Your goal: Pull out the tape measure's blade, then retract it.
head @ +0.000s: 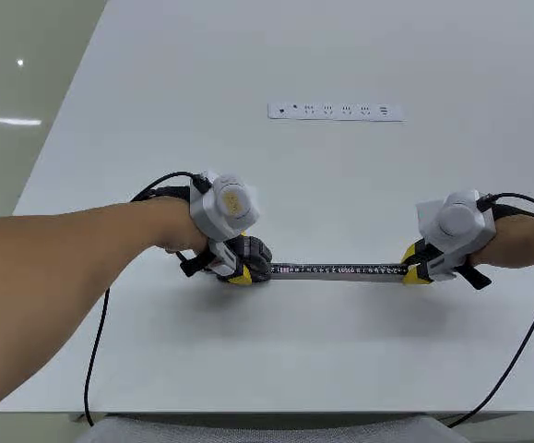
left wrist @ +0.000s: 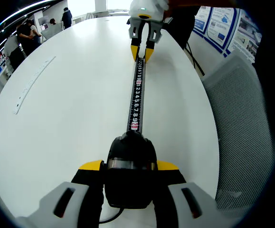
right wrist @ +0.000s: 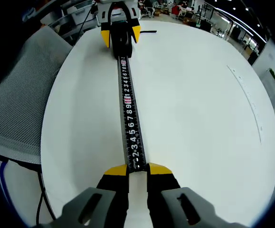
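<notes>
1. Your left gripper (head: 237, 269) is clamped on the tape measure case (left wrist: 130, 166), with a yellow jaw tip on each flank. The case sits on the white table (head: 340, 351), near its front edge and left of centre in the head view.
2. The blade (head: 338, 270) leaves the case mouth and runs straight to your right, numbers up. I cannot tell whether it lies flat on the table or just above it. Its long axis goes left-right across you, roughly parallel to the power strip (head: 335, 112), which is well apart at the back.
3. Your right gripper (head: 415, 270) is closed on the blade's free end. The end hook is hidden between the jaws.
4. Key relation: the two grippers face each other along the blade line. The case is at the left end and the tip at the right, so the blade points from the case toward your right gripper.
5. Judgement: the blade looks partly pulled out. Your right gripper has the free end and your left anchors the case. To retract, you likely bring the right gripper leftward along that same axis, straight, so the blade doesn't kink.
</notes>
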